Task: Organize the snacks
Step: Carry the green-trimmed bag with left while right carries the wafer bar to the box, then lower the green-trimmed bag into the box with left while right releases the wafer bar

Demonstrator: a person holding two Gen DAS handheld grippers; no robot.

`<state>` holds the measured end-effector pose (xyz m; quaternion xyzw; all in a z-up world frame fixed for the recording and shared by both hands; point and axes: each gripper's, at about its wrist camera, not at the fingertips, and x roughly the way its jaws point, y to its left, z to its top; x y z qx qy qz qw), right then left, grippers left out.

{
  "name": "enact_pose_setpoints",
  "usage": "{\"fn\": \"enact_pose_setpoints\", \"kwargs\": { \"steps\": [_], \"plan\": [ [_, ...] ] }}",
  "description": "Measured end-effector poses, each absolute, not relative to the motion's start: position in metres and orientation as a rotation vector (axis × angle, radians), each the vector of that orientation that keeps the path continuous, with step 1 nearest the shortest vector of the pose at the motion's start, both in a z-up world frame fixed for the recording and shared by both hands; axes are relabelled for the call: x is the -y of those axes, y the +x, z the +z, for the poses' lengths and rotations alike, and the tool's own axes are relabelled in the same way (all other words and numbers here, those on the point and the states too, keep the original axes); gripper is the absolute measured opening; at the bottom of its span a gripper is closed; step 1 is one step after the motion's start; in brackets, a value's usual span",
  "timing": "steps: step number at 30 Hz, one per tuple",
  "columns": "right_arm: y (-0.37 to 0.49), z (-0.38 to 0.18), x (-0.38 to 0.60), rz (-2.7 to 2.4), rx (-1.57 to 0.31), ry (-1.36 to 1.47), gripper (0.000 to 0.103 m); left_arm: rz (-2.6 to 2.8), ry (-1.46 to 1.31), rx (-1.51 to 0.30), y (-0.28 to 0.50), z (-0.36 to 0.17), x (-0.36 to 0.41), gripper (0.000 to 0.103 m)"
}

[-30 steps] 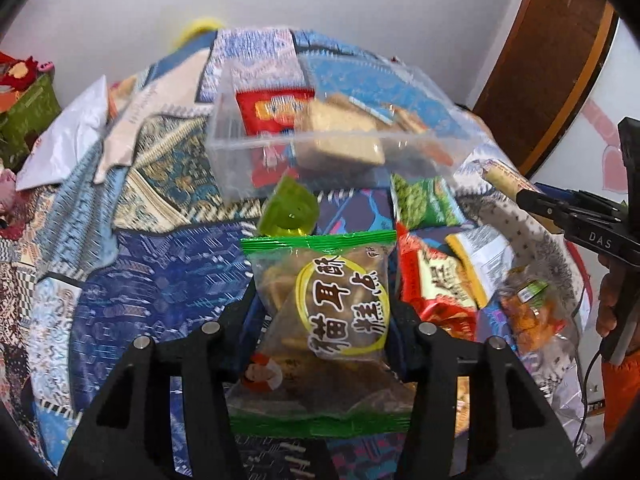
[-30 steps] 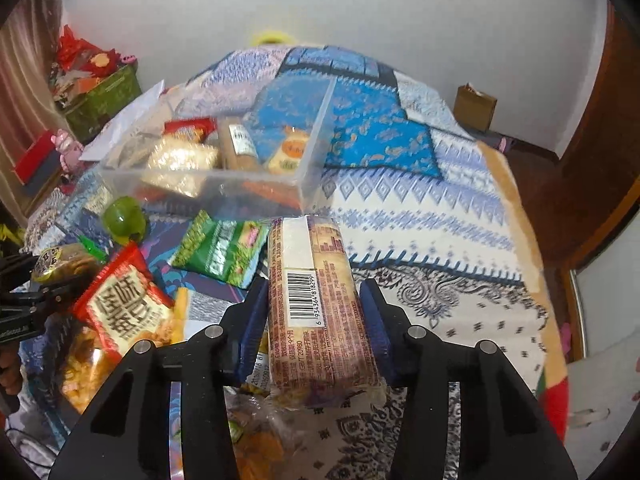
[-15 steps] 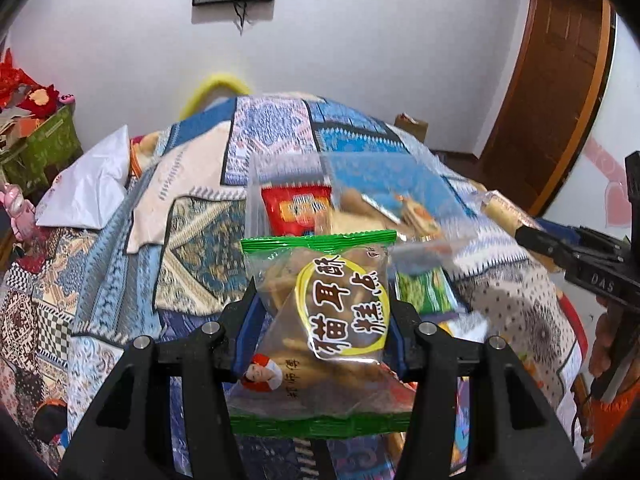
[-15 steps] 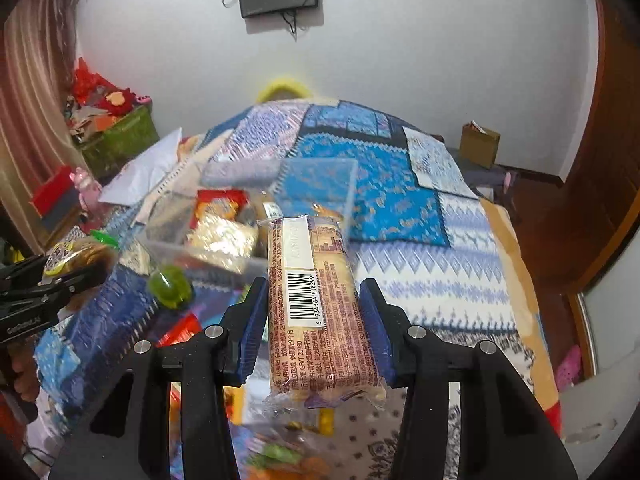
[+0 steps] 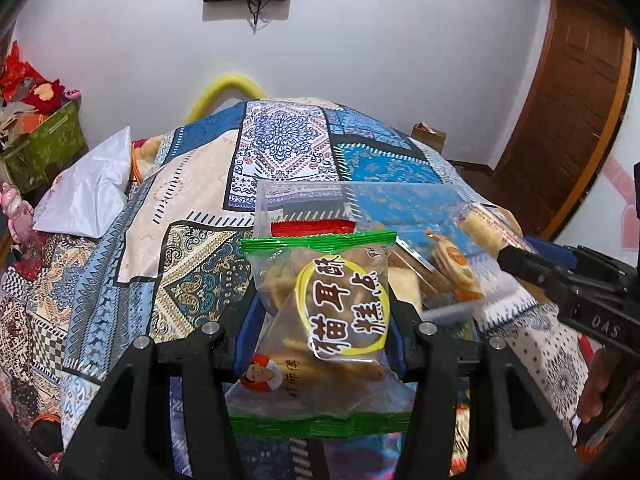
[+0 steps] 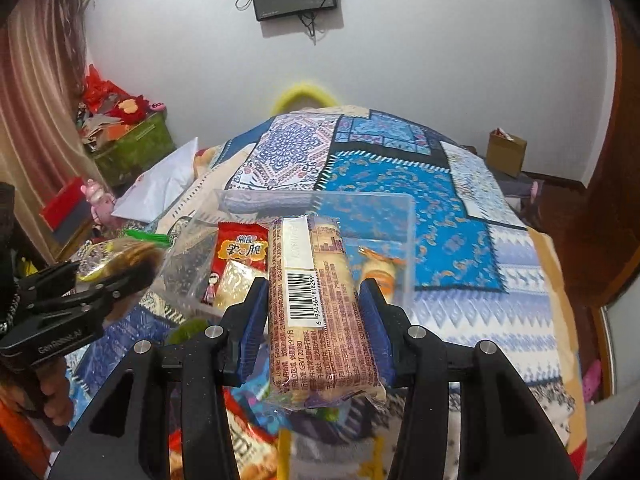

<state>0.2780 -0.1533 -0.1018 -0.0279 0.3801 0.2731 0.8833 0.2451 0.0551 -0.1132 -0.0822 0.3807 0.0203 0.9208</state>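
My left gripper (image 5: 324, 332) is shut on a clear snack bag with green ends and a yellow label (image 5: 332, 312), held above the bed just in front of the clear plastic bin (image 5: 304, 194). My right gripper (image 6: 314, 332) is shut on a long biscuit pack with a barcode (image 6: 316, 304), held at the near edge of the same bin (image 6: 406, 216). The bin holds a red packet (image 6: 242, 250) and other wrapped snacks. Each gripper shows in the other's view: the right one (image 5: 520, 260) with its pack, the left one (image 6: 120, 276) with its bag.
Patchwork quilt (image 5: 280, 144) covers the bed. Loose snack packets (image 6: 248, 448) lie below the right gripper. A white pillow (image 5: 88, 192) and a green box (image 5: 44, 144) are at the left, a cardboard box (image 6: 506, 152) and wooden door (image 5: 560, 120) at the right.
Both grippers have risen and tilted up, moving toward the bin with their snacks still held; the loose packets have dropped out of the left view.
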Motion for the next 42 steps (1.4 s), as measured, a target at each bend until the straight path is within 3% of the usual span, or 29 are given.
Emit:
{"fn": "enact_pose_setpoints", "kwargs": {
  "steps": [26,29,33,36,42],
  "plan": [
    [0.319,-0.153,0.115,0.578,-0.952,-0.147,0.044,0.091,-0.184,-0.861,0.31,-0.165,-0.054,0.055],
    [0.317,-0.151,0.116,0.582,-0.96,-0.154,0.049,0.083,-0.202,-0.879,0.306,-0.162,-0.056,0.055],
    [0.309,-0.141,0.12,0.577,-0.939,-0.173,0.051,0.087,-0.218,-0.84,0.291,-0.147,-0.056,0.07],
    [0.301,-0.129,0.127,0.569,-0.918,-0.169,0.059,0.081,-0.197,-0.808,0.279,-0.13,-0.053,0.072],
    [0.279,-0.099,0.145,0.548,-0.853,-0.169,0.06,0.054,-0.173,-0.775,0.246,-0.1,-0.045,0.077]
  ]
}}
